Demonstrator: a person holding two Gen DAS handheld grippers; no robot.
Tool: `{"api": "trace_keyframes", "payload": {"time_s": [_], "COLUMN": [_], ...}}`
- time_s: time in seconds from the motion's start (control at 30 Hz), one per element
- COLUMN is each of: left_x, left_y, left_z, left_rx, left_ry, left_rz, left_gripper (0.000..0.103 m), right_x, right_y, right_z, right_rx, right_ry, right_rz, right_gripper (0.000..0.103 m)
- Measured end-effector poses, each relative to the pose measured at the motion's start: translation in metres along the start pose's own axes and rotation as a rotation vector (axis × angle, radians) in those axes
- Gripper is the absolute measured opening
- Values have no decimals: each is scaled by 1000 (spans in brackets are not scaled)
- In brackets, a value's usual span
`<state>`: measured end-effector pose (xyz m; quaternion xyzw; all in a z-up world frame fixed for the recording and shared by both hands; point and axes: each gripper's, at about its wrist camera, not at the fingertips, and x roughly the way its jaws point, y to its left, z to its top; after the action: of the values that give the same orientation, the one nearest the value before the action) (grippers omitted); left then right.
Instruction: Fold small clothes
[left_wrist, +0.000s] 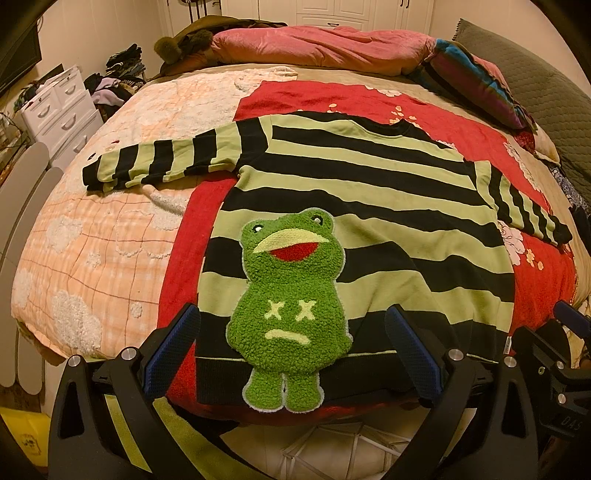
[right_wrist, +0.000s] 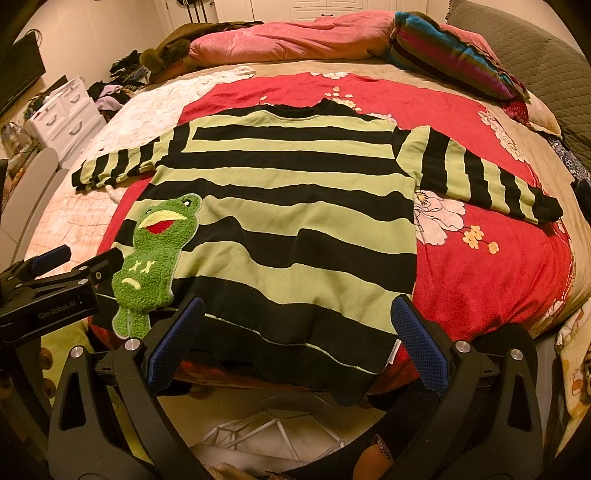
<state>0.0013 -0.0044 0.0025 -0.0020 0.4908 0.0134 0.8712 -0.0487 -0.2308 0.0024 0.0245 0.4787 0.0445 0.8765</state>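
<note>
Blue-padded fingers (left_wrist: 413, 354) of the left gripper (left_wrist: 291, 354) stand spread wide and released at the near edge of the bed (left_wrist: 92, 236), framing the frog patch (left_wrist: 288, 306) on the striped sweater's (left_wrist: 369, 192) hem. In its own view the right gripper (right_wrist: 295, 343), likewise released, straddles the hem's other corner. The sweater lies flat and face-up, both sleeves out, reaching from the near edge toward the bed's middle. To fold well, each gripper should probably pinch both fabric layers at a hem corner, then lift evenly to keep the stripes square. Both point forward, level, side by side.
</note>
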Motion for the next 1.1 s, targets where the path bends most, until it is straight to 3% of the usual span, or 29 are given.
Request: {"api": "trace_keyframes", "payload": {"time_s": [0.73,1.1], "left_x": [10,29], "left_y": [1,-5], "left_z": [13,47], "left_rx": [3,12], "left_ry": [-7,-15], "left_rz": [6,35], "left_gripper": [99,99], "right_x": [1,17], "right_y": [1,-33], "right_z": [6,51], "right_rx": [-3,45], "right_ry": [-21,-68], "right_rz": [-20,-45], "right_gripper": [95,95]}}
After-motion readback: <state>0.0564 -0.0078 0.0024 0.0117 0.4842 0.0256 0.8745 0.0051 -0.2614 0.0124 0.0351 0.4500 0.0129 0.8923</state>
